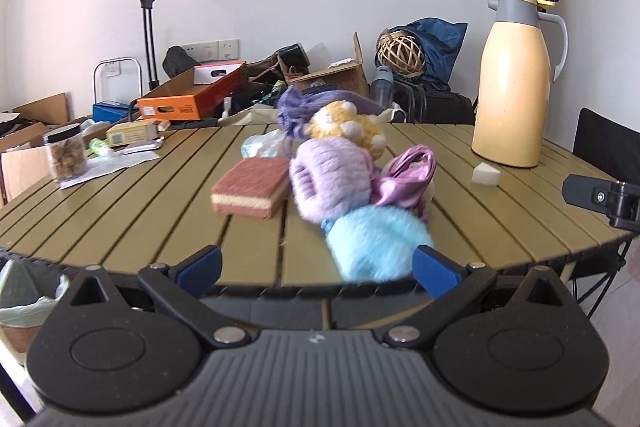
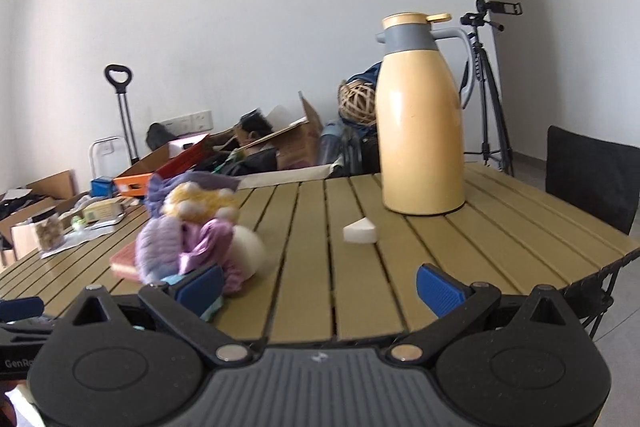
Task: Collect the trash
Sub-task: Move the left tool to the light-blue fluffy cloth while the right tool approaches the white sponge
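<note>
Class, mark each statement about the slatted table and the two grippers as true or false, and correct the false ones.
1. The yellow jug stands upright on the table. True.
2. The left gripper is shut on the sponge. False: it is open, holding nothing.
3. A white wedge lies near the jug. True.
4. The right gripper holds the jar. False: it is open and empty.
5. The jug lies tipped over. False: upright.

Cluttered storeroom-like room: slatted table [image 1: 120, 211], cardboard boxes [image 1: 332, 77], tripod [image 2: 486, 87].
</note>
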`<state>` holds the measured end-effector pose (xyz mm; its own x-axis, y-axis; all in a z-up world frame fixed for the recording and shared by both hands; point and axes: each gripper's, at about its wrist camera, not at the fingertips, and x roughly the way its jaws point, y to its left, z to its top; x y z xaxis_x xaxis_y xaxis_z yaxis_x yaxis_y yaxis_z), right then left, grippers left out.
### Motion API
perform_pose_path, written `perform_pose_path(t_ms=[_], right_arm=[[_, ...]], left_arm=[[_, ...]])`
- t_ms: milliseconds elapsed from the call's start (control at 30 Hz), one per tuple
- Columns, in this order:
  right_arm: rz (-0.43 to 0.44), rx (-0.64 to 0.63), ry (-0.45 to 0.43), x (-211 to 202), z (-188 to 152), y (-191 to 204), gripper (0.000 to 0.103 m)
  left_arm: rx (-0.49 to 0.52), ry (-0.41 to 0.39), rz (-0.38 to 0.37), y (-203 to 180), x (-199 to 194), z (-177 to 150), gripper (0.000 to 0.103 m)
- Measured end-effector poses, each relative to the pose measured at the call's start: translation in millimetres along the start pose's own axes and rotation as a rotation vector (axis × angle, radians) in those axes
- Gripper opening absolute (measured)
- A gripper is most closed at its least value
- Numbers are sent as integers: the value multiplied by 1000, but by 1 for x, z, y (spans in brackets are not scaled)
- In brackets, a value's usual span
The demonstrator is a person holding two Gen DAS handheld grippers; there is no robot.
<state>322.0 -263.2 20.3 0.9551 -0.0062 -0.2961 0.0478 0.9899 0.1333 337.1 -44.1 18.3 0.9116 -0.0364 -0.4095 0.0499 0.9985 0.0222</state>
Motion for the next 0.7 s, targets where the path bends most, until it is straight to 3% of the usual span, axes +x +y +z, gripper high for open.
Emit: perform_pose_path(t_ms=[367,700], right_arm=[[-106,18,-83,45,10,-28,103],[-140,35,-33,63,-5,-36,103]], left_arm=[[-30,25,23,-38,59,12,103],[-16,72,66,-58,92,0,103]])
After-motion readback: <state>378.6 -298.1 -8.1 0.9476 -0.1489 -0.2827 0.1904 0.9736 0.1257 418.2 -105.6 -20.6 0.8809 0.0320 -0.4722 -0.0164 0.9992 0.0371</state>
